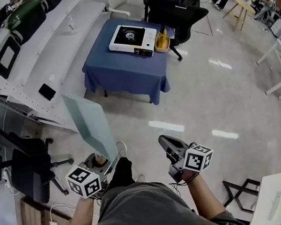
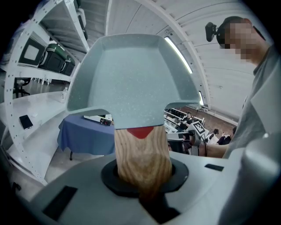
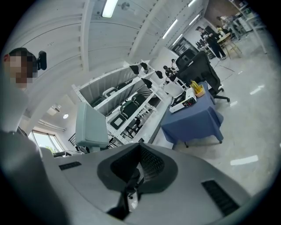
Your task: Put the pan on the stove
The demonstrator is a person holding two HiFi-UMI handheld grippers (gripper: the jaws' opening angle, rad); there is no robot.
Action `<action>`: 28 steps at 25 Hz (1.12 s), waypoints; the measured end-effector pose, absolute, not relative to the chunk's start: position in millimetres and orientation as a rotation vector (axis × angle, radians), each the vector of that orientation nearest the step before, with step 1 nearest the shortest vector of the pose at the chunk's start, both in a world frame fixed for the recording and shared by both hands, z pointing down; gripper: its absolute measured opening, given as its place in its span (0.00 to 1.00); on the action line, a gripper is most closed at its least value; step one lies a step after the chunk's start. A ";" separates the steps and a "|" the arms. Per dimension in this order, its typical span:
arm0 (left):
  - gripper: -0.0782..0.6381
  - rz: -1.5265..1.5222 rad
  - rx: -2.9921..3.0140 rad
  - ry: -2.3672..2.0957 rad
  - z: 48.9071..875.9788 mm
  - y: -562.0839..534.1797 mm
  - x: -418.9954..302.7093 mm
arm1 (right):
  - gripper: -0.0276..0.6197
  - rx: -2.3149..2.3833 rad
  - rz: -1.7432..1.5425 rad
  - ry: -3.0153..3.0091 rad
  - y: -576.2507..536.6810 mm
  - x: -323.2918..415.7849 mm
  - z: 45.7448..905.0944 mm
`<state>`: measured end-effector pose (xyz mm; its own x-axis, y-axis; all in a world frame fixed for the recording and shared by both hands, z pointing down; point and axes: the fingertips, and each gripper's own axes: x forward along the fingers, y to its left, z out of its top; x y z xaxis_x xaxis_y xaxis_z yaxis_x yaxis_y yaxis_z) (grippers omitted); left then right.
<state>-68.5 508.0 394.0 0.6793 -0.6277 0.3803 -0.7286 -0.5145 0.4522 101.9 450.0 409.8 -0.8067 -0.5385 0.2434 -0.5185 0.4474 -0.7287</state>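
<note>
A pale grey-green square pan (image 1: 90, 125) with a wooden handle (image 2: 142, 154) stands up on edge from my left gripper (image 1: 98, 162), which is shut on that handle. In the left gripper view the pan (image 2: 131, 83) fills the upper middle. The white portable stove (image 1: 132, 39) lies on a blue-clothed table (image 1: 122, 67) several steps ahead across the floor. My right gripper (image 1: 171, 149) is held beside the left one, its jaws together with nothing between them. From the right gripper view the pan (image 3: 91, 125) shows at left and the stove (image 3: 184, 102) far off.
A yellow object (image 1: 162, 41) sits next to the stove. A black office chair (image 1: 176, 7) stands behind the table. White shelving (image 1: 29, 53) runs along the left, with another dark chair (image 1: 26, 165) near my left side. Pale floor lies between me and the table.
</note>
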 end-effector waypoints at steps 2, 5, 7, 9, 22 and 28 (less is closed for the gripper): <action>0.19 0.225 2.301 -1.032 397.6 494.2 -73.7 | 0.05 -0.969 -1.326 2.655 437.3 94.3 411.6; 0.19 0.220 2.299 -1.021 402.1 472.6 -83.2 | 0.05 -0.975 -1.331 2.659 417.7 81.6 414.5; 0.19 0.217 2.294 -1.010 405.2 457.6 -90.4 | 0.05 -0.984 -1.335 2.660 403.5 73.5 416.1; 0.19 0.215 2.290 -1.002 407.5 442.0 -98.8 | 0.05 -0.992 -1.341 2.659 388.7 65.0 416.5; 0.19 0.233 2.317 -0.959 406.8 336.3 -160.0 | 0.05 -1.072 -1.339 2.667 290.2 1.8 402.6; 0.19 0.249 2.332 -0.946 407.2 300.1 -183.2 | 0.05 -1.090 -1.323 2.663 255.0 -21.4 399.5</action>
<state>-183.2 300.1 407.2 0.7280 -0.5706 0.3800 -0.6837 -0.5635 0.4636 -21.4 255.0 399.5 -0.7628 -0.5684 0.3084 -0.5891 0.4142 -0.6938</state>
